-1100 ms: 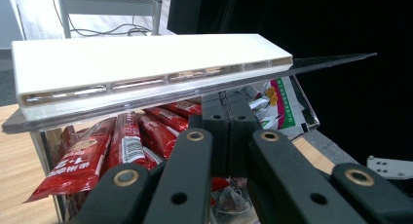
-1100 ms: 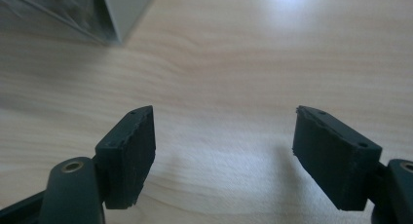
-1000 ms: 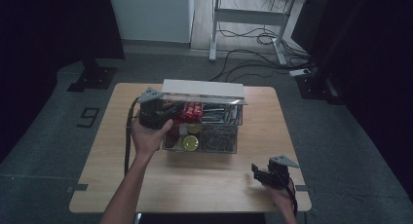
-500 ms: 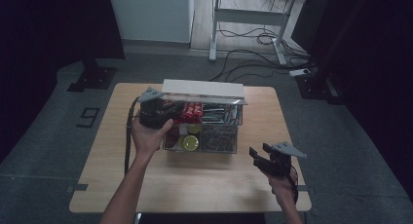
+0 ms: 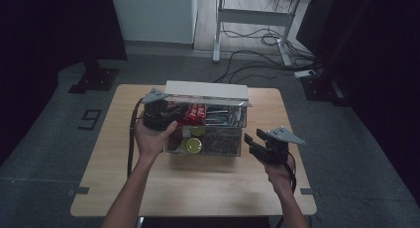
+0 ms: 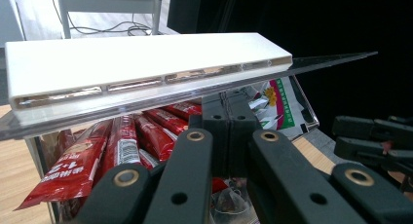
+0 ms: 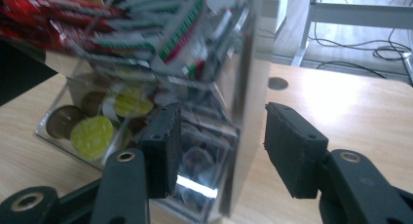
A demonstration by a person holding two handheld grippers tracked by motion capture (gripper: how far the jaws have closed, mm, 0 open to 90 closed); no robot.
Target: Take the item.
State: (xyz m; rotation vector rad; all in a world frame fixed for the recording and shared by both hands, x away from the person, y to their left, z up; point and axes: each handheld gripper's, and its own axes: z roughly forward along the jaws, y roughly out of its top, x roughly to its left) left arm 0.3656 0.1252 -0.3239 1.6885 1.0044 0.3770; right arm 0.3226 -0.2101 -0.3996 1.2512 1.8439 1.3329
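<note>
Clear organiser box (image 5: 218, 139) sits on the desk (image 5: 114, 178), rigid, slick-walled and fairly heavy with red sachets (image 6: 122, 146). Left tool (image 5: 168, 116) is clamped shut at its lid-side rim; right tool (image 7: 219, 151), jaws closing and half-open, straddles the near corner wall, the safest grip.

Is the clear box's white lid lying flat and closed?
No: in the left gripper view the white lid is lifted, with red packets showing under its raised clear edge.
</note>
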